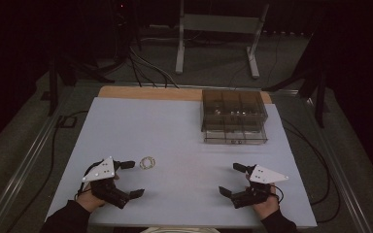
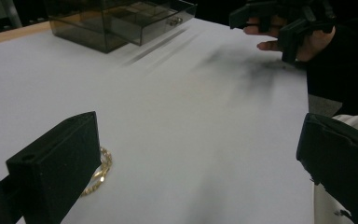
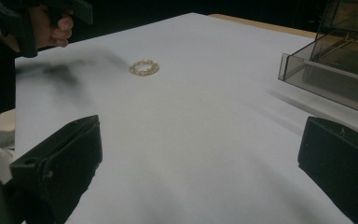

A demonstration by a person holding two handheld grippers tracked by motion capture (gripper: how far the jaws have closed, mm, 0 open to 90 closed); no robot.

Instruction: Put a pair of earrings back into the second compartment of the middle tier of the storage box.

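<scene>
Picking up the gold chain bracelet calls for the left gripper, jaws wide apart like the right gripper's, to straddle it low.

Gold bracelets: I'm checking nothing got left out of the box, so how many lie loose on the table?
1: a gold chain bracelet on the white mat, just beyond the left gripper. The smoky drawer box may hide more.

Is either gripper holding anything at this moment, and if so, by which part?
Nothing is held. Left gripper and right gripper are open; the gold chain lies loose on the table.
</scene>
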